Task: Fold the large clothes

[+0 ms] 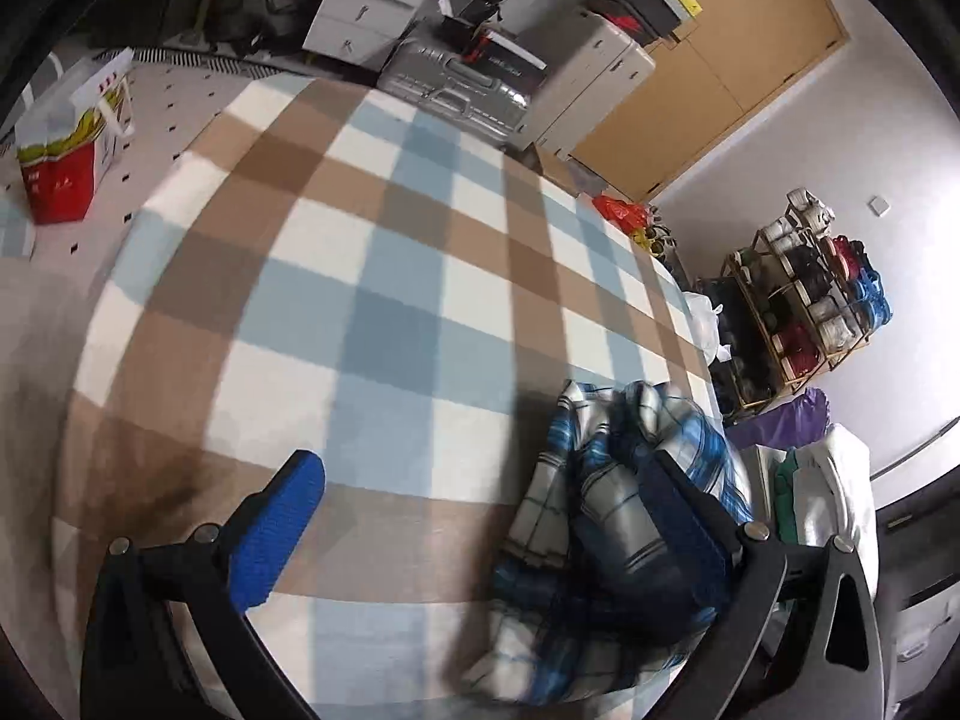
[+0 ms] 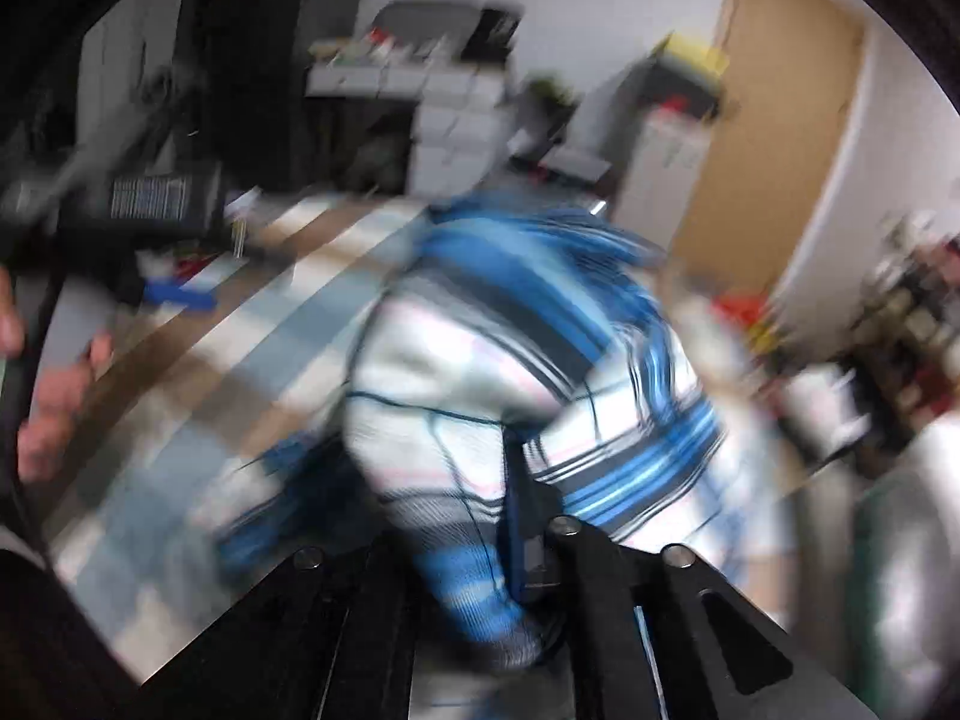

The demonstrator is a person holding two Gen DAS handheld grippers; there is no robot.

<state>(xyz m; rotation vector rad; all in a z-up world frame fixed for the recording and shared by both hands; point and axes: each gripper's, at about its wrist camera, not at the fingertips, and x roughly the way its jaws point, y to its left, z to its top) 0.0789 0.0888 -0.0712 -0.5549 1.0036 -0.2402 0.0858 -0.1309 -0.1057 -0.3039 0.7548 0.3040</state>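
Observation:
A blue, white and grey plaid shirt (image 1: 606, 546) lies bunched at the near right of a checked blanket (image 1: 372, 276). My left gripper (image 1: 480, 510) is open, its blue-padded fingers (image 1: 276, 534) wide apart, the right finger resting against the shirt. In the blurred right wrist view the same shirt (image 2: 480, 372) is lifted in a bundle, and my right gripper (image 2: 474, 540) is shut on a fold of it. The left gripper and the person's hand (image 2: 54, 402) show at the left edge of that view.
A red and white paper bag (image 1: 72, 144) stands at the far left. Suitcases (image 1: 462, 84) and white drawers (image 1: 372, 0) are behind the bed. A shelf of yarn cones (image 1: 804, 300) and a clothes pile (image 1: 822, 492) are on the right.

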